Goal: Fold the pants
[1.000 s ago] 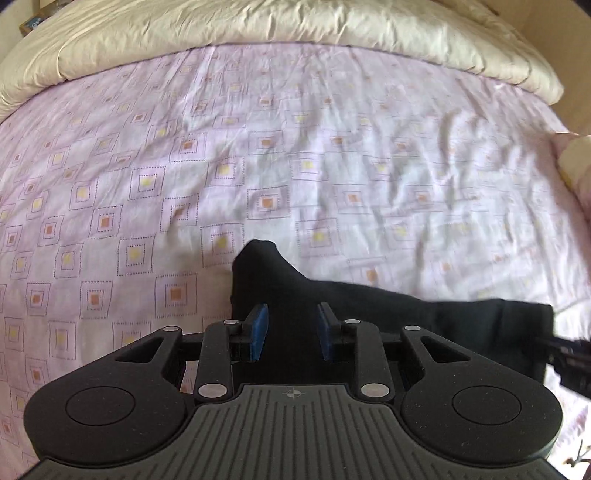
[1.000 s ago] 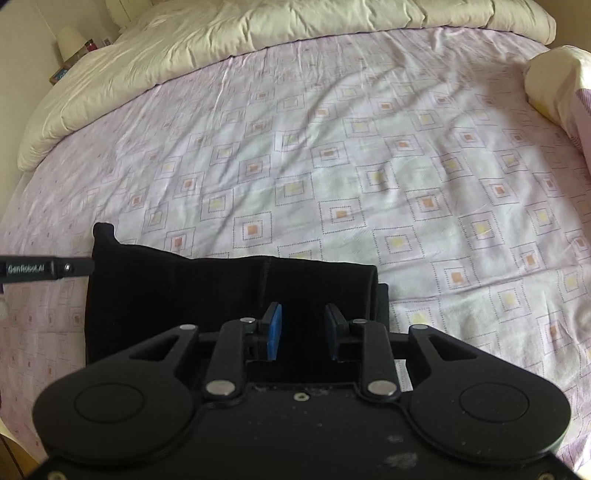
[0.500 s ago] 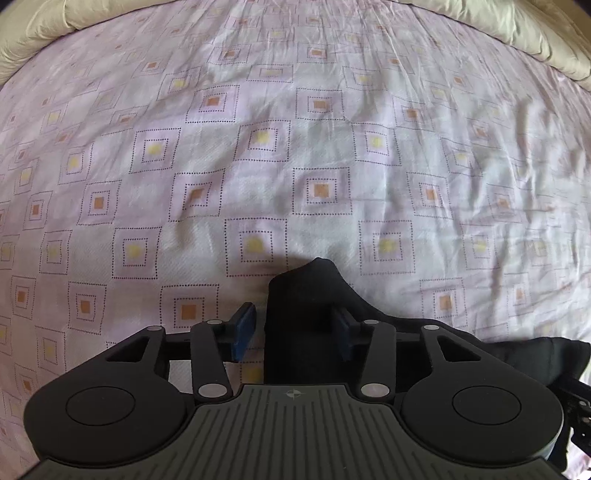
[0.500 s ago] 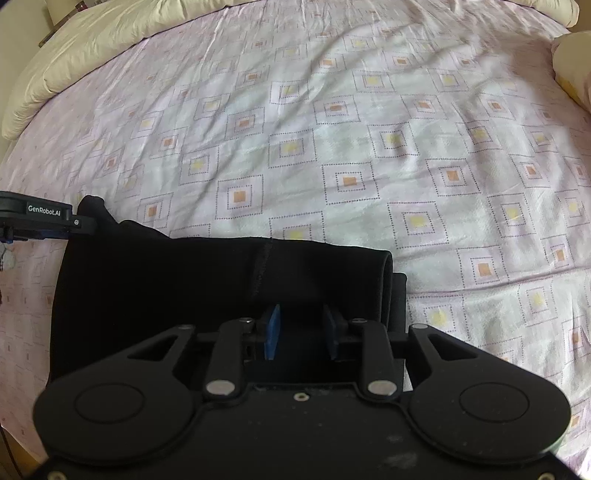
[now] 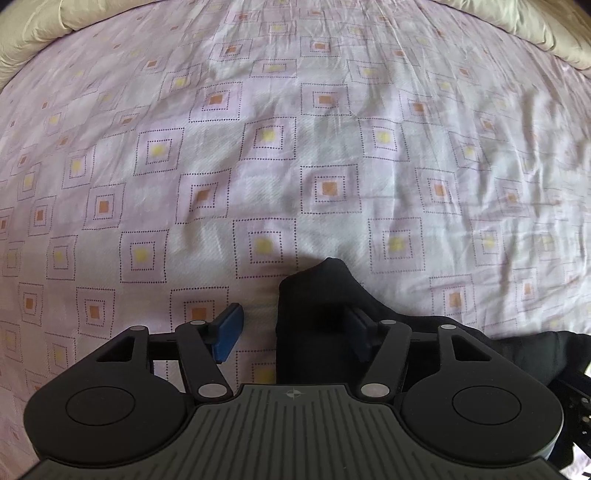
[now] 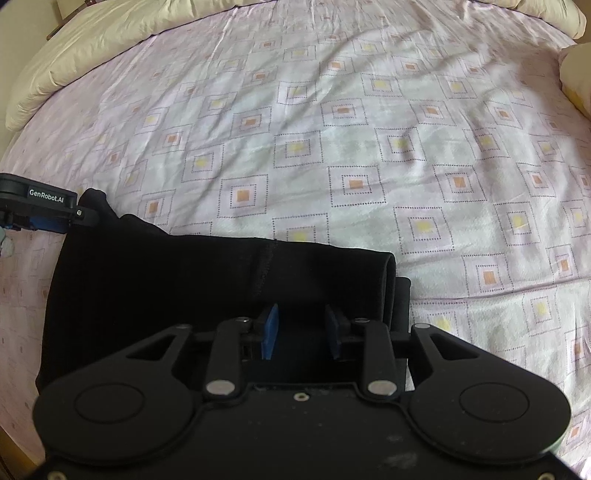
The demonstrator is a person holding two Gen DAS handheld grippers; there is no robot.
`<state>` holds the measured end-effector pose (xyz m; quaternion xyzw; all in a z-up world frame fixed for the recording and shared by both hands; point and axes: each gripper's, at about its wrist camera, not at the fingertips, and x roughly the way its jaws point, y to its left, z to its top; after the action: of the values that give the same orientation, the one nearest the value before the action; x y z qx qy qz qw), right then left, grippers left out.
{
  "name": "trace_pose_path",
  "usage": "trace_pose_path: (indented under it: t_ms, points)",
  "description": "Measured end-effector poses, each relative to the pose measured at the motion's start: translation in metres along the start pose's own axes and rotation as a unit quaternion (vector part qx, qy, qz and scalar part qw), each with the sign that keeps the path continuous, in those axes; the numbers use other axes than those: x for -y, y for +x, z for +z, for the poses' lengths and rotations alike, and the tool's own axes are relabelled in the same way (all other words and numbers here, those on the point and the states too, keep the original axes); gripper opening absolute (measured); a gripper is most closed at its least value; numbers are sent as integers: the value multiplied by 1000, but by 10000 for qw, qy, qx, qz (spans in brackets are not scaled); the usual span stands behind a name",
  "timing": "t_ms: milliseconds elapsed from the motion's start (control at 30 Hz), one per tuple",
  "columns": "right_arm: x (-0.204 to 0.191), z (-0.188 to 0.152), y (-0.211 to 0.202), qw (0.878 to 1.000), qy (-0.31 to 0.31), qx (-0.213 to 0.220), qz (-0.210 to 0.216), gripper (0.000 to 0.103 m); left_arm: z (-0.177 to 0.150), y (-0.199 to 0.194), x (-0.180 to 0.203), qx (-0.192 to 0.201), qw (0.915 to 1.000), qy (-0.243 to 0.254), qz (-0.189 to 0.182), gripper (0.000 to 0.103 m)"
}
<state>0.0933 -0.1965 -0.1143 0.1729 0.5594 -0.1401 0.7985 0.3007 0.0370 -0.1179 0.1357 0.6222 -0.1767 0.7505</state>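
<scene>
The black pants [image 6: 207,273] lie folded on the pink patterned bed sheet [image 6: 332,147]. In the left wrist view their left corner [image 5: 325,295] sticks up between the fingers. My left gripper [image 5: 293,328] is open wide, its jaws standing apart around that corner, and it also shows at the left edge of the right wrist view [image 6: 44,210]. My right gripper [image 6: 301,330] is open over the right part of the pants near the folded edge [image 6: 395,280], with black cloth beneath and between its blue pads [image 6: 269,328].
A cream duvet [image 6: 110,40] is bunched along the far side of the bed and shows in the left wrist view too [image 5: 55,29]. A cream pillow [image 6: 576,74] lies at the far right. The sheet [image 5: 295,147] stretches beyond the pants.
My left gripper has opened wide and let go of the pants corner. Both grippers have come down closer to the bed. My right gripper's jaws have widened a little.
</scene>
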Motion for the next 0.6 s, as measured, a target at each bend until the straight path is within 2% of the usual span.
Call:
trace_pose_path:
  t_ms: [133,300,500,600]
  points:
    - [-1,-1,-1,10000,-34,13,-25,31,-11,-25,-1,276,9995,99,-93,56]
    - [-6,-9,-5,9996,-195,172,-147,32,-58,-45,4,470,9976,420,-279,56]
    - [-13,-27,-12,9988,-388,252,-158,42,-118,-33,7,168,9975,569,-373,58]
    - [-16,-43,-17,9982,-516,294,-102,45,-138,-31,6,236,9978,470,-408,58]
